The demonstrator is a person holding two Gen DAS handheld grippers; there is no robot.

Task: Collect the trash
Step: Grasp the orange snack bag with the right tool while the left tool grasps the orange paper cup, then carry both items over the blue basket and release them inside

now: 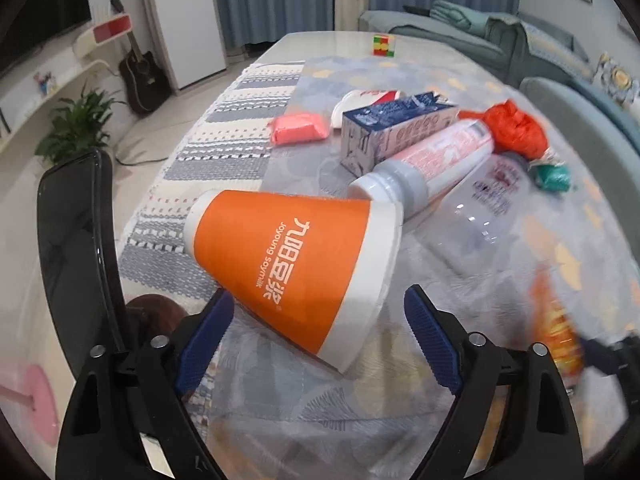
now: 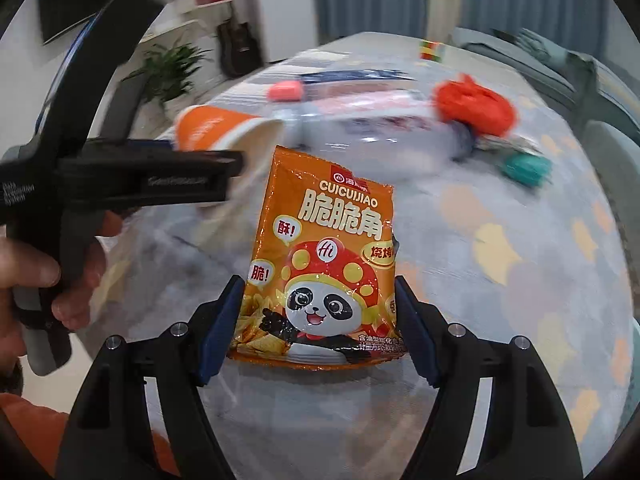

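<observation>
We are clamping the crinkly, slippery snack packet [image 2: 320,264] by its sides in our right gripper [image 2: 318,320]. Our left gripper [image 1: 318,332] is gaping around the light, crushable paper cup [image 1: 296,272] near the bench's front edge.

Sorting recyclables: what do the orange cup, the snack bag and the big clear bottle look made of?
Orange cup: likely matte paper, with a white rolled rim and printed sleeve. Snack bag: glossy plastic film, crinkled with bright glare. Clear bottle: transparent plastic with sharp highlights, though it is blurred.
</observation>
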